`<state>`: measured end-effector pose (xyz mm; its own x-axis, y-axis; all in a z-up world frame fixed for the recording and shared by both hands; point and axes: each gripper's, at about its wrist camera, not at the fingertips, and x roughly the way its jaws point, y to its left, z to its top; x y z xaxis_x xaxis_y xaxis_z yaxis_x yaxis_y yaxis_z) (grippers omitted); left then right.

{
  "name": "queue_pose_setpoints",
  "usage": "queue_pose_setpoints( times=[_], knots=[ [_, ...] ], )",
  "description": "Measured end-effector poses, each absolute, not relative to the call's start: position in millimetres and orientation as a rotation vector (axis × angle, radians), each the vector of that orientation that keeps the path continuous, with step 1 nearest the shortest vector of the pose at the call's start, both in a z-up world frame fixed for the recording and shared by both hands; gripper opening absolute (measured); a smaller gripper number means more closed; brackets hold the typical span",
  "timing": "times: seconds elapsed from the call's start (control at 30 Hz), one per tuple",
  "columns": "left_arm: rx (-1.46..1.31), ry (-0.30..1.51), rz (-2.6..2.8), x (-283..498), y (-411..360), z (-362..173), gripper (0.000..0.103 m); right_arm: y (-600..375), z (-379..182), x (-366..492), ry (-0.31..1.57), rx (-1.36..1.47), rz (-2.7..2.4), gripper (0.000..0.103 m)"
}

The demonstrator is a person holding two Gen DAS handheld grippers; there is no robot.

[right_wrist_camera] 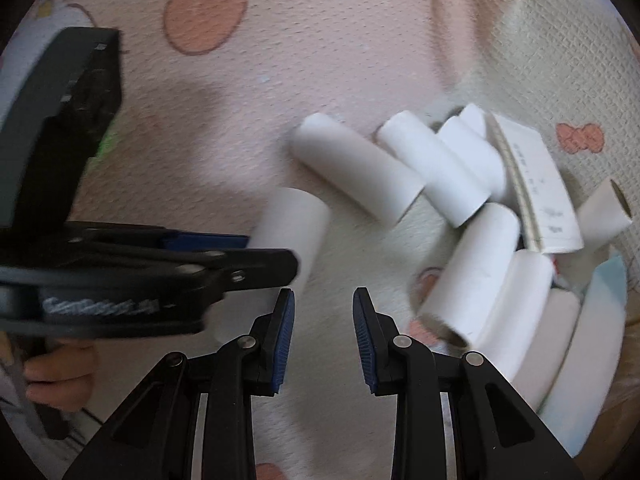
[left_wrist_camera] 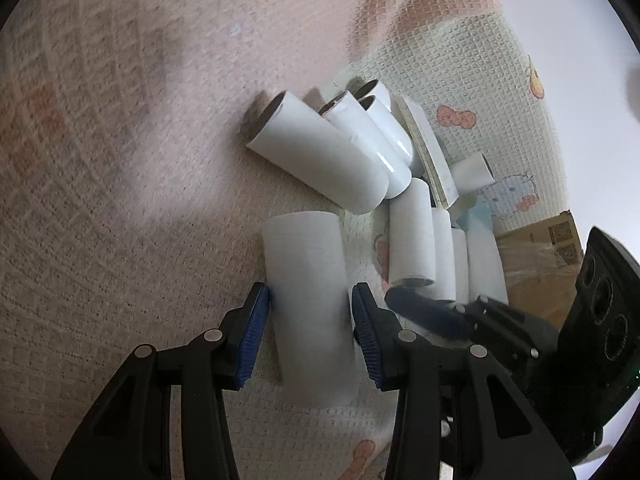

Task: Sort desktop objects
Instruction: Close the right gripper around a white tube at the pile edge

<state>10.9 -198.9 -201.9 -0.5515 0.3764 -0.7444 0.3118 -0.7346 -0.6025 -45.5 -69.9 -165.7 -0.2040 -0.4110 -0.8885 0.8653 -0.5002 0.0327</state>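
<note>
Item: white tube (left_wrist_camera: 310,312), lying on the quilted cloth (left_wrist_camera: 120,200), lengthwise between your left tongs (left_wrist_camera: 310,334). Blue pads (left_wrist_camera: 256,332) sit at both its sides; they appear to touch it, though blur leaves the grip uncertain.
Item: your right tongs (right_wrist_camera: 323,336), about half open, nothing between them.
Item: heap of white tubes (right_wrist_camera: 460,184), ahead and right of both tongs.

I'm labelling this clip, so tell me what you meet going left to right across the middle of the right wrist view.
Left gripper clamped on a white tube → lone slanted tube → flat printed card → short tube showing its open end.
</note>
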Motion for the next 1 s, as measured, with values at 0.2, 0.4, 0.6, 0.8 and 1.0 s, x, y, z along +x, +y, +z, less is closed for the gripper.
queue_pose_setpoints(
  times=[0.2,0.4,0.6,0.8,1.0],
  knots=[
    [-1.476,-1.252,2.376,14,-202,-214,0.046,-55,-167,-50,0.449,1.240,-1.768,0.027],
    [-1.485,-1.238,2.364,14,-198,-212,0.046,-39,-172,-57,0.350,1.312,-1.748,0.027],
    [-1.373,-1.099,2.447,18,-187,-189,0.046,-23,-163,-53,0.271,1.284,-1.794,0.027],
    [-1.236,-0.798,2.625,26,-166,-149,0.046,-8,-137,-35,0.239,1.114,-1.887,0.027],
    [-1.135,-0.576,2.722,34,-148,-121,0.046,13,-120,-26,0.250,0.990,-1.940,0.027]
  ],
)
